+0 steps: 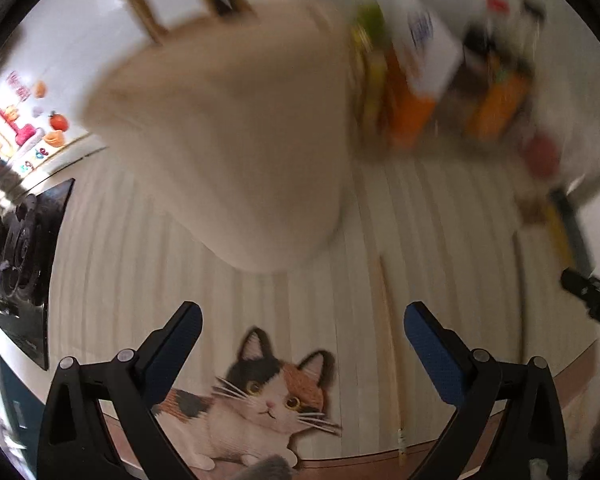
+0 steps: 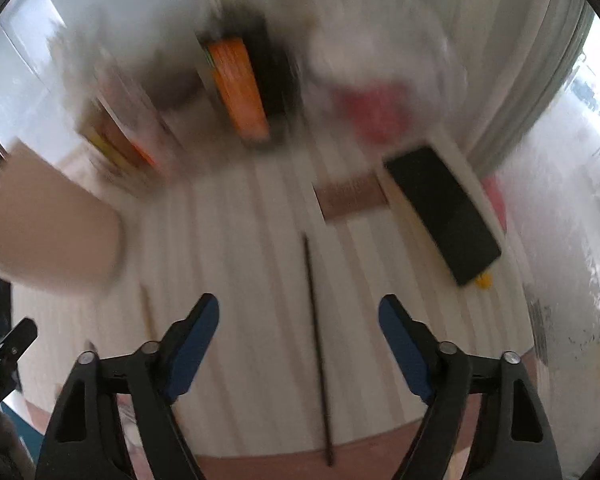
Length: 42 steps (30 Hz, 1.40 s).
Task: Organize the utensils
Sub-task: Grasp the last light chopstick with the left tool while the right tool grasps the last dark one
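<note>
Both views are blurred by motion. A tall beige holder [image 1: 236, 136] stands on the white striped mat [image 1: 440, 240] ahead of my left gripper [image 1: 302, 320], which is open and empty. A light wooden chopstick [image 1: 388, 340] lies on the mat just inside its right finger. A dark chopstick [image 2: 318, 344] lies lengthwise on the mat between the fingers of my right gripper [image 2: 299, 312], which is open and empty above it. The beige holder [image 2: 48, 224] is at the left there, and the light chopstick [image 2: 146, 308] lies below it.
A cat picture [image 1: 260, 396] is printed on the mat's near edge. Blurred orange and green packages [image 1: 416, 92] stand at the back. A black rectangular block [image 2: 444, 212] and a brown card [image 2: 350, 196] lie at the right. A black stove [image 1: 24, 256] is at the left.
</note>
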{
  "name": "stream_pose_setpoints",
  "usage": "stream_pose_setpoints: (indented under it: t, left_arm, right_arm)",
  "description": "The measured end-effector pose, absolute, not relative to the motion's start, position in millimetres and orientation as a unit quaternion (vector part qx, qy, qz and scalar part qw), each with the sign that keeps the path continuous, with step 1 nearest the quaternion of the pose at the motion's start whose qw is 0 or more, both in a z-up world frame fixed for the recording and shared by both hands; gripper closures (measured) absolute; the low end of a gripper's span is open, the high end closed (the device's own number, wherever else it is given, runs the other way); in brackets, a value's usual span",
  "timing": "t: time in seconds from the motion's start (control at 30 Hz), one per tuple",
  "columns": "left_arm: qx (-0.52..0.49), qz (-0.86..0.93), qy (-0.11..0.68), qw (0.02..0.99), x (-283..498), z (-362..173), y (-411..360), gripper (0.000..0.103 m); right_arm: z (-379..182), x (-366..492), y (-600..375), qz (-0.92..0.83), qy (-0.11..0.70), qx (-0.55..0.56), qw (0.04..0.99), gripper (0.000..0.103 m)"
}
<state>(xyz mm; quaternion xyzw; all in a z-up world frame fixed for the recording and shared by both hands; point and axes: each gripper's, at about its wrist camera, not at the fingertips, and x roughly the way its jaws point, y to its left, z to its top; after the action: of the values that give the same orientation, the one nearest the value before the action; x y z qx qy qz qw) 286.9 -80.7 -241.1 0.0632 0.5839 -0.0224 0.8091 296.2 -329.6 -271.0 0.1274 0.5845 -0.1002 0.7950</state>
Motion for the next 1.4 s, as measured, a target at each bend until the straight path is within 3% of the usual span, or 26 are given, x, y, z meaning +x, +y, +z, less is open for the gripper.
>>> stream_pose_setpoints:
  t: [0.03,0.07,0.17,0.23,0.3,0.4,0.43,0.5,0.53,0.67,1.1,1.4]
  left_arm:
    - [0.067,-0.030,0.594,0.801,286.4,-251.9,-89.0,0.001]
    - [0.068,-0.034,0.601,0.795,285.7,-260.1,-94.7,0.001]
    - [0.075,-0.049,0.624,0.776,285.0,-283.8,-113.5,0.005]
    - [0.074,-0.059,0.639,0.763,283.3,-298.4,-124.6,0.008]
    - [0.063,-0.059,0.659,0.747,283.8,-311.7,-130.0,0.016]
    - [0.043,-0.056,0.681,0.729,283.6,-327.1,-132.1,0.040]
    - [0.040,-0.054,0.684,0.726,283.0,-330.5,-132.1,0.059]
    - [0.030,-0.048,0.682,0.730,281.1,-331.4,-128.7,0.079]
    - [0.029,-0.045,0.680,0.732,280.7,-330.5,-127.1,0.098]
    - [0.019,-0.033,0.677,0.735,277.0,-327.6,-111.1,0.099]
    - [-0.033,0.085,0.679,0.728,236.6,-324.5,8.1,0.099]
    - [-0.023,0.051,0.679,0.732,242.2,-325.9,10.3,0.098]
  right_arm:
    - [-282.5,295.8,-332.2,-0.094,0.599,0.123,0.786,0.042]
    - [-290.3,293.2,-331.5,-0.090,0.608,0.121,0.780,0.047]
    - [-319.7,293.4,-333.2,-0.081,0.638,0.108,0.758,0.057]
    - [-333.4,292.3,-333.3,-0.078,0.651,0.102,0.748,0.058]
    - [-343.2,293.9,-334.0,-0.072,0.659,0.101,0.742,0.062]
    - [-358.3,293.7,-331.3,-0.060,0.670,0.094,0.734,0.073]
    - [-362.0,293.4,-330.3,-0.055,0.673,0.095,0.731,0.074]
    - [-370.0,292.7,-327.4,-0.045,0.680,0.095,0.726,0.077]
    - [-370.2,292.5,-326.3,-0.046,0.677,0.090,0.729,0.079]
    - [-373.3,290.3,-321.3,-0.050,0.672,0.072,0.735,0.096]
    - [-379.4,277.8,-237.1,0.067,0.701,0.065,0.707,0.097]
    - [-379.5,298.8,-219.4,0.057,0.718,0.023,0.693,0.097]
